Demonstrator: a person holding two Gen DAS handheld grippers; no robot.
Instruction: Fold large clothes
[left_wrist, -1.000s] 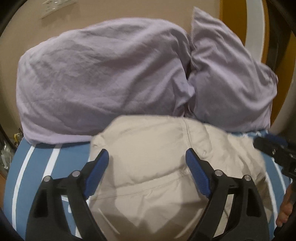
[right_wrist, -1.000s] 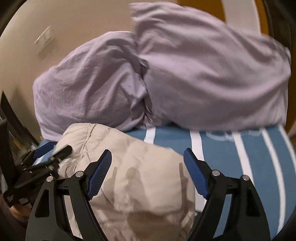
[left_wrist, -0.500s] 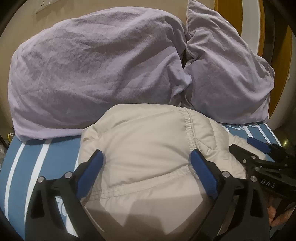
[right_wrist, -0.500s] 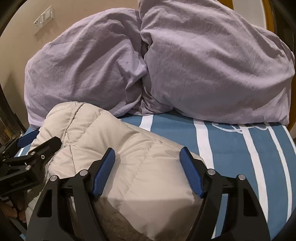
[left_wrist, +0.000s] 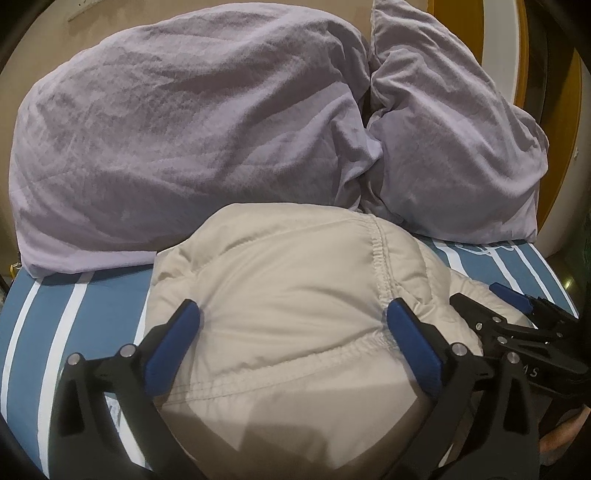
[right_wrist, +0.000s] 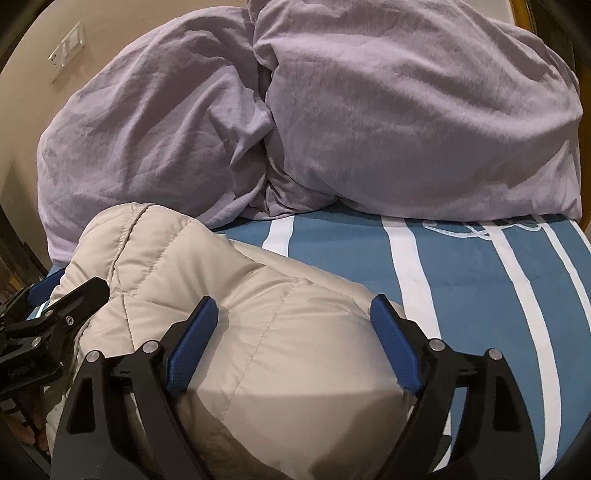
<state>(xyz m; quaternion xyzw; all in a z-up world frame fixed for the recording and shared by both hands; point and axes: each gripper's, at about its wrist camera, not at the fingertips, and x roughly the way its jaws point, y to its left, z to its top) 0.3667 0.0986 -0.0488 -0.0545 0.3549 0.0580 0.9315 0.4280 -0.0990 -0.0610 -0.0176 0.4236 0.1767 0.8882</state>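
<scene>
A beige quilted jacket (left_wrist: 295, 288) lies bundled on the blue striped bed, just in front of the pillows. My left gripper (left_wrist: 291, 314) hovers low over its left part. Its jaws are opening, and the puffy fabric bulges up between the blue pads without being pinched. My right gripper (right_wrist: 293, 306) is over the jacket's (right_wrist: 258, 332) right end, jaws also opening, with fabric between the pads but not squeezed. Each gripper shows in the other's view: the right gripper (left_wrist: 480, 295) at the jacket's right edge, the left gripper (right_wrist: 70, 288) at its left edge.
Two lilac pillows (left_wrist: 192, 140) (right_wrist: 424, 122) lean against the beige wall behind the jacket. The blue sheet with white stripes (right_wrist: 480, 295) spreads bare to the right. A light switch (right_wrist: 68, 48) is on the wall. A yellow and white frame (left_wrist: 506, 48) stands at the far right.
Both grippers have sunk closer to the jacket, which now rests lower and flatter on the bed. The left jaws have spread visibly wider.
</scene>
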